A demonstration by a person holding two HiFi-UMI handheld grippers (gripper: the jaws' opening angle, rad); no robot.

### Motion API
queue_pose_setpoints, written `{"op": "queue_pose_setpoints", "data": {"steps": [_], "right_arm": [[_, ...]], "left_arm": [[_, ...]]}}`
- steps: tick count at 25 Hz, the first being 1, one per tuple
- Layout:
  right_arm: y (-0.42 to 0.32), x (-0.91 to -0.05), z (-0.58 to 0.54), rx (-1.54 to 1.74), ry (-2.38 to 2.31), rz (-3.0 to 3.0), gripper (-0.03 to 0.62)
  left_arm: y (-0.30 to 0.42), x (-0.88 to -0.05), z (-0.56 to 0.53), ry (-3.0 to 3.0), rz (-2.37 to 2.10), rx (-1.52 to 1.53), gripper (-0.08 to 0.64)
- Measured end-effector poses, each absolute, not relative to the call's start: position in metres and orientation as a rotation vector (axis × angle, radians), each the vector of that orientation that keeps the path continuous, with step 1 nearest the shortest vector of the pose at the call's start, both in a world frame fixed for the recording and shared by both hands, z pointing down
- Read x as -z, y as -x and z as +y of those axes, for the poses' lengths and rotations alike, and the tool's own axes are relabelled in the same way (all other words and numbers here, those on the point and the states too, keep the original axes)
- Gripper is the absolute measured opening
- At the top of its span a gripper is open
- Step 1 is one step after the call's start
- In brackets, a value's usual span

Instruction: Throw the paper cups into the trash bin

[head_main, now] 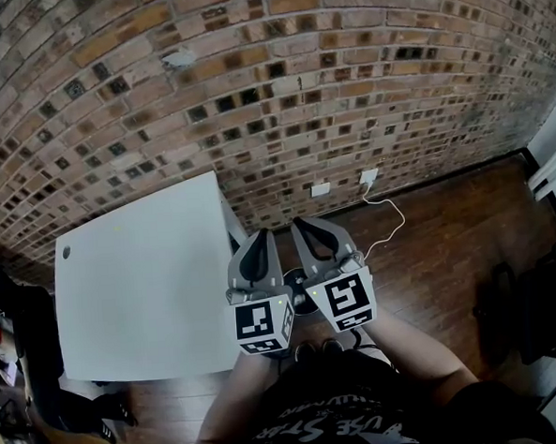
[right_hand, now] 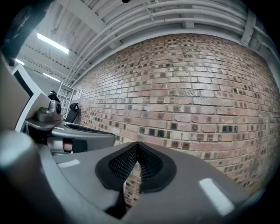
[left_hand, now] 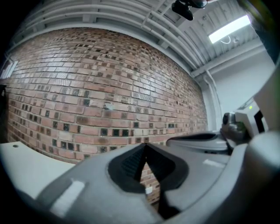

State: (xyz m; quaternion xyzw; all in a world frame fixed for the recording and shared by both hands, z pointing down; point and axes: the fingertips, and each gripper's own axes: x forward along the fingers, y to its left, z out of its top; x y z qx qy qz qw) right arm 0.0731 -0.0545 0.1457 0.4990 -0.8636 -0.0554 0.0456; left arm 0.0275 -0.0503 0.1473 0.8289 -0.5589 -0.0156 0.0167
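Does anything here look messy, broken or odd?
Nothing is spilled or broken. The one untidy thing is a white cable that trails loose from the wall socket and snakes across the wooden floor beside the white table.

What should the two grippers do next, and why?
Probably turn to look for the cups first. The left gripper and the right gripper are both shut with nothing between them, side by side, pointing at the brick wall. No paper cup or trash bin shows in any view, and the white table at the left shows none either.
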Motion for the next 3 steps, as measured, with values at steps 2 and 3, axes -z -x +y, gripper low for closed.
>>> {"op": "queue_pose_setpoints", "data": {"steps": [2, 3], "right_arm": [[-0.0709, -0.1470, -0.0543, 0.168, -1.515, -2.636, 0.006], [-0.0697, -0.1477, -0.0542, 0.167, -1.511, -2.635, 0.006]], "left_arm": [[-0.0254, -0.1470, -0.0503, -2.576, -1.742, 0.050, 0.005], [-0.0244, -0.1469, -0.0503, -2.576, -1.744, 0.051, 0.005]]}}
